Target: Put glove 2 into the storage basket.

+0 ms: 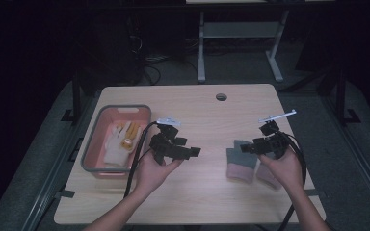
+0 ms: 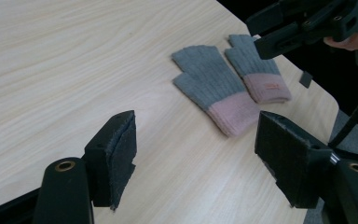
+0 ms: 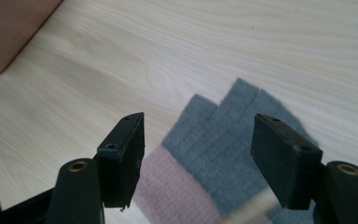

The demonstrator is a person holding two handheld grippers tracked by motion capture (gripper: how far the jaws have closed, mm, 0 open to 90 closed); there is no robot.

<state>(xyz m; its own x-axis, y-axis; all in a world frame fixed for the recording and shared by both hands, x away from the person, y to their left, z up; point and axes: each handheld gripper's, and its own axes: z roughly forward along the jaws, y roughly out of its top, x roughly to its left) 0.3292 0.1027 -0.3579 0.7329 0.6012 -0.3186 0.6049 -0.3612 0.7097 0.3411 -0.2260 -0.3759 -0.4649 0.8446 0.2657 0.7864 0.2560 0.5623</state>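
Two grey knit gloves with pink cuffs lie flat side by side on the wooden table, one nearer the middle and the other partly under the right hand. My left gripper is open and empty, held above bare wood left of the gloves and pointing toward them. My right gripper hovers open just over the gloves, nothing pinched between its pads. In the left gripper view, the right gripper hangs above the farther glove.
A pink basket stands at the table's left side with white and yellow gloves inside. A round cable hole sits near the far edge. Bare tabletop spreads between and beyond the hands.
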